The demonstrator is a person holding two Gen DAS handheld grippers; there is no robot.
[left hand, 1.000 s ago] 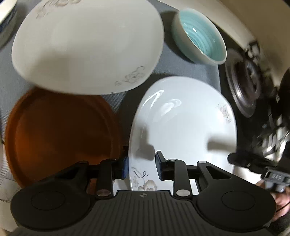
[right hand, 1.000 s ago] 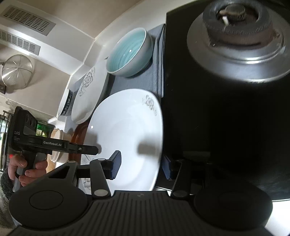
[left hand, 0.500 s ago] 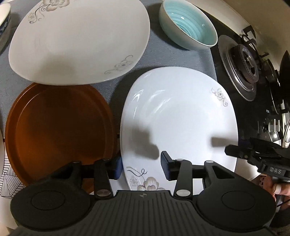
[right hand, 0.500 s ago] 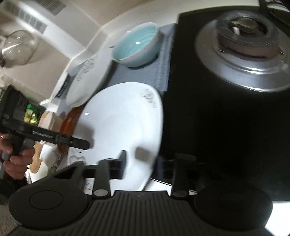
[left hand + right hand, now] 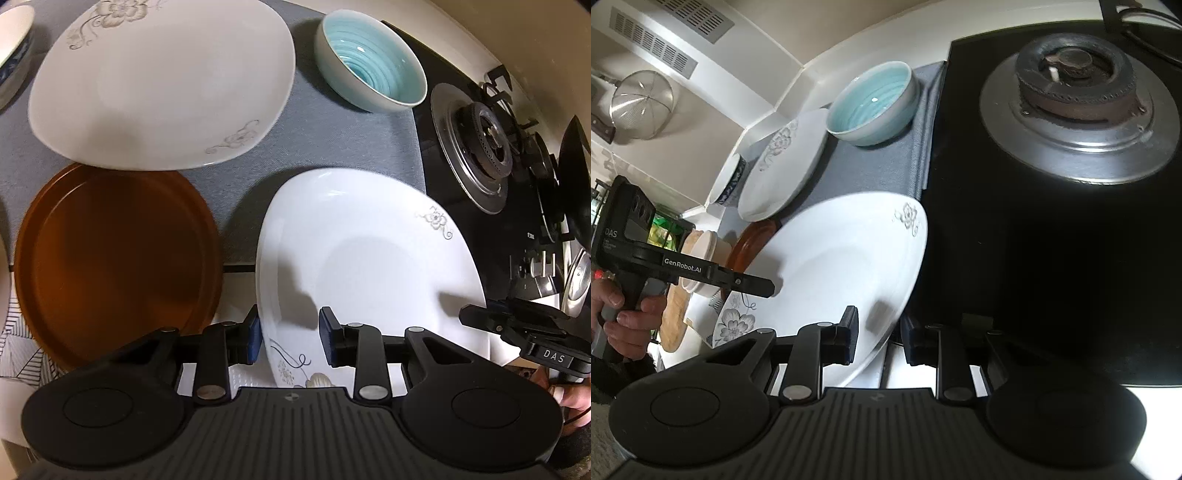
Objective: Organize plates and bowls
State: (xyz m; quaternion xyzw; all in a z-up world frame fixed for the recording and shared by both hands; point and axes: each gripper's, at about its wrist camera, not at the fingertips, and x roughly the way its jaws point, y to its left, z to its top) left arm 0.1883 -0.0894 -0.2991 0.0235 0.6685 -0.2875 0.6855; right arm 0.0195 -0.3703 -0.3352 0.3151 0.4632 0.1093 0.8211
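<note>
Straddling opposite rims of the white plate (image 5: 369,258), left gripper (image 5: 290,336) and right gripper (image 5: 877,339) fingers, both part-open and gripping nothing, have closed in, so lifting looks next.

White flowered plate (image 5: 369,266) beside brown plate (image 5: 114,258); teal bowl (image 5: 369,61) behind.

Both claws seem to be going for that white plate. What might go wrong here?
The glossy white flowered plate has its edges sitting between both open claws, left and right. Uneven closing might tilt it or let it slip. It lies close beside the round brown plate and the black glass stovetop, so a slide could knock either.
</note>
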